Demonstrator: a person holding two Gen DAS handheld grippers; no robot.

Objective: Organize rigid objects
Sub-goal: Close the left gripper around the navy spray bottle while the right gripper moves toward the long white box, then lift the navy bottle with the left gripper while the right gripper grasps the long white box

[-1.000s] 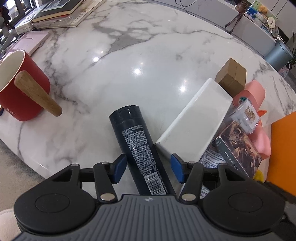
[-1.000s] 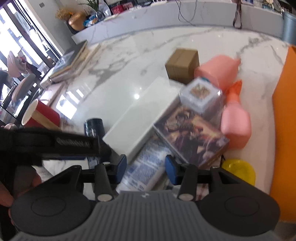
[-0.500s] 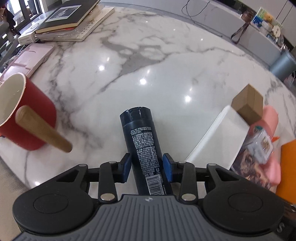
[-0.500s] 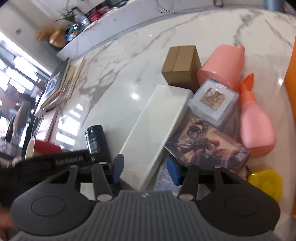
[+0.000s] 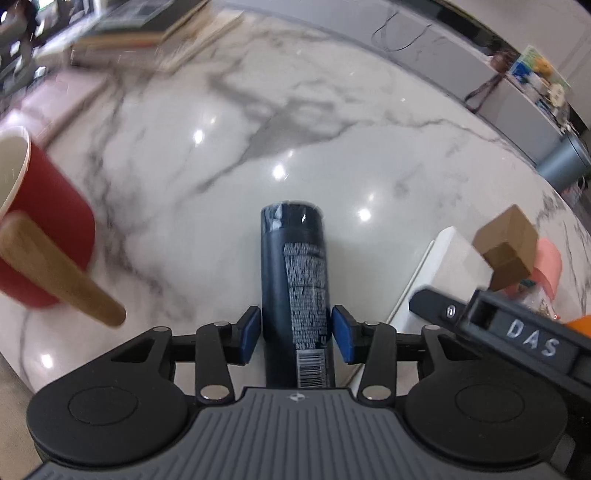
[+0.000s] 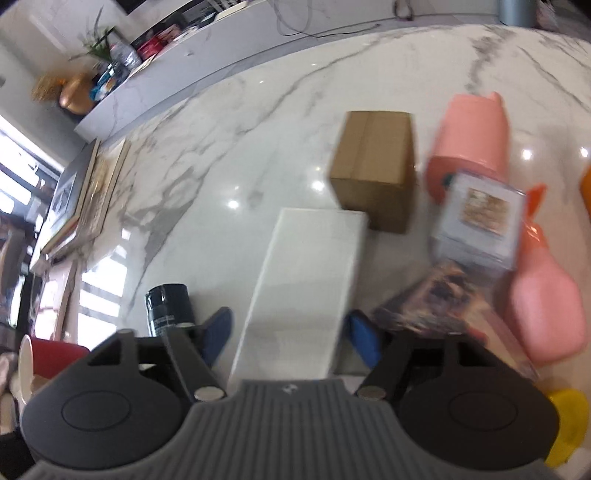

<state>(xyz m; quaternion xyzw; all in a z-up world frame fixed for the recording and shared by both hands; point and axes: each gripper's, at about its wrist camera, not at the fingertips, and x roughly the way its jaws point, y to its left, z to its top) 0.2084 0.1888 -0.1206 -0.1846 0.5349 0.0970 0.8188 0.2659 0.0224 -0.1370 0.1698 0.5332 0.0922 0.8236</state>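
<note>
My left gripper (image 5: 295, 334) is shut on a dark blue bottle (image 5: 293, 280) that points away over the marble table (image 5: 221, 166); its cap also shows in the right wrist view (image 6: 168, 306). My right gripper (image 6: 290, 341) is open, with its blue pads on either side of the near end of a long white box (image 6: 310, 284), which also shows in the left wrist view (image 5: 447, 266). A brown cardboard box (image 6: 376, 170) sits just beyond the white box. A clear cube box (image 6: 480, 218) lies on a picture box (image 6: 436, 306).
A red mug (image 5: 40, 229) with a wooden handle stands at the left edge. Pink containers (image 6: 472, 147) and a pink bottle (image 6: 543, 306) lie at the right, with a yellow lid (image 6: 569, 417) near. Books (image 5: 147, 33) are stacked at the far left.
My left gripper has turned the bottle straight and moved it left with it. My right gripper has moved over the white box, which now lies between its open fingers.
</note>
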